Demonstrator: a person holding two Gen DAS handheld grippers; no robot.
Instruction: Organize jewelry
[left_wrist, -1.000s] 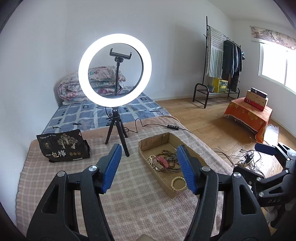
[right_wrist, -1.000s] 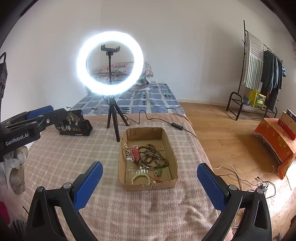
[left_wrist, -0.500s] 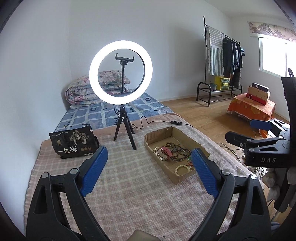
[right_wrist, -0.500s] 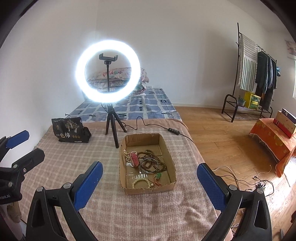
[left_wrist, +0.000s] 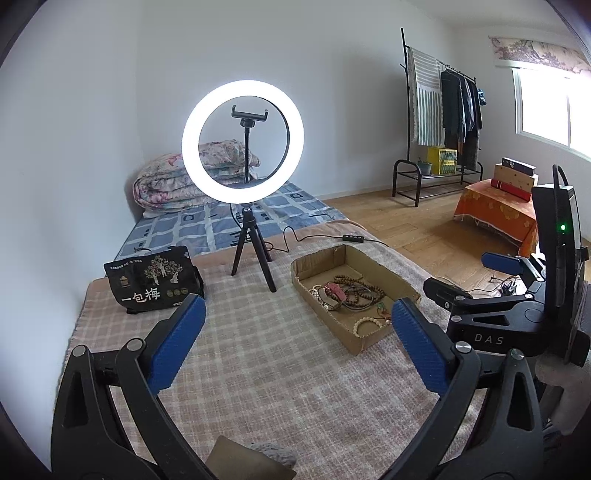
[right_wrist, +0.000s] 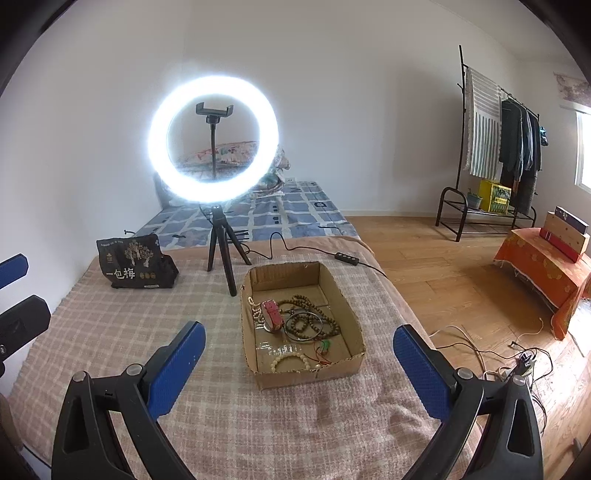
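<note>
A shallow cardboard box (left_wrist: 354, 345) (right_wrist: 310, 374) lies on the checked blanket and holds jewelry. Inside are dark wooden bead strands (right_wrist: 314, 325), a red piece (right_wrist: 272, 314) (left_wrist: 334, 290) and a pale bead bracelet (right_wrist: 290, 360) (left_wrist: 367, 325). My left gripper (left_wrist: 298, 306) hovers short of the box and to its left. Its jaws are opening and nothing is between them. My right gripper (right_wrist: 299, 328) hangs in front of the box, wide open and empty. Its black frame also shows at the right of the left wrist view.
A lit ring light on a small tripod (left_wrist: 253, 254) (right_wrist: 221, 258) stands behind the box. Its cable and switch (right_wrist: 346, 258) trail to the right. A black snack bag (left_wrist: 153, 282) (right_wrist: 135, 264) sits at back left. The blanket's right edge drops to a wooden floor with loose cables (right_wrist: 517, 358).
The left gripper's jaws have spread much wider. The left view has drawn back from the box, and the right gripper's frame now fills its right edge. The right gripper stays open.
</note>
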